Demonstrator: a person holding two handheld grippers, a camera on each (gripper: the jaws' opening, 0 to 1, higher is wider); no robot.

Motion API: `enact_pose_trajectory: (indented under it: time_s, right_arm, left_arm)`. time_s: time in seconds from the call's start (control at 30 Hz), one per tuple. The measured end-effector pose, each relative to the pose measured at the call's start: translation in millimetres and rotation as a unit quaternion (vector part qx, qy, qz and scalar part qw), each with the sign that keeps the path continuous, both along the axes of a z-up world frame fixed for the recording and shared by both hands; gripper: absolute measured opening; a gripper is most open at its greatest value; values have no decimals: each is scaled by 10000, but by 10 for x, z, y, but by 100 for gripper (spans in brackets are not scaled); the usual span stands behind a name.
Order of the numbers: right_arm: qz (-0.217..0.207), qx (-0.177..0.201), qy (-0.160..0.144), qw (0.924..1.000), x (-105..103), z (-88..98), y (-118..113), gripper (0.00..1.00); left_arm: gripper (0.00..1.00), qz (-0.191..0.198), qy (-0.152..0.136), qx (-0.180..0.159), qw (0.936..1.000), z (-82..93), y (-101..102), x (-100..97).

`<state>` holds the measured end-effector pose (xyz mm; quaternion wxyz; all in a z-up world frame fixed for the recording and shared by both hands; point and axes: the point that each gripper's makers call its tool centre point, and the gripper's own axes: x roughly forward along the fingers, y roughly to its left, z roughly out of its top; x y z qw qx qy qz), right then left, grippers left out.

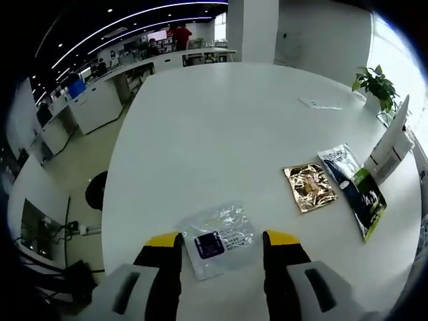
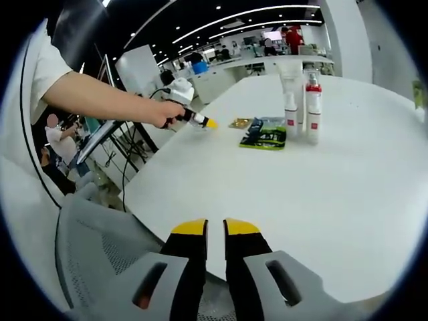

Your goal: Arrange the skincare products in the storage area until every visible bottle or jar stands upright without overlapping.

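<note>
My left gripper (image 1: 223,239) is open low over the white table (image 1: 221,127), and a clear sachet with a dark label (image 1: 217,241) lies flat between its yellow tips. A gold sachet (image 1: 309,187) and a dark-and-green sachet (image 1: 353,188) lie to the right, beside white bottles (image 1: 389,148) at the edge. In the right gripper view two white bottles with red labels (image 2: 312,100) stand upright with a taller white one (image 2: 289,73) behind, next to the green sachet (image 2: 265,134). My right gripper (image 2: 215,229) is shut on nothing near the table's front edge.
A person's hand holds the left gripper (image 2: 208,124) over the table's left side. A grey chair (image 2: 100,247) sits below the table edge. A potted plant (image 1: 374,83) and a small card (image 1: 321,103) are at the table's far right. Office desks fill the background.
</note>
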<state>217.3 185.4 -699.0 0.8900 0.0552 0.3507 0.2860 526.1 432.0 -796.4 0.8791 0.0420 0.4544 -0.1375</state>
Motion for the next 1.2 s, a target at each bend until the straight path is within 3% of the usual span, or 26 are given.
enact_pose_trajectory:
  time_s: [0.4,0.73,0.97,1.03,1.2]
  right_arm:
    - [-29,-8,-51,10000,16,12,-16,7]
    - [-47,131,-140,9998,34,70,8,8]
    - [-175,391,-298,9986,75,179,9,11]
    - [-215,487,-294,9981,84,195,16,14]
    - [-183,545,-294,9979,80,208,41,15]
  left_arm:
    - [42,39,49,-187,9998,-1,-35,-5]
    - [42,-177,-270,-460,9984,307,-228,-150]
    - [42,-524,-337,-797,9949,424,-495,-572]
    - [42,-692,-374,-823,9935,465,-597,-758]
    - [42,-1022,-317,-1245,9864,518,-930,-1337]
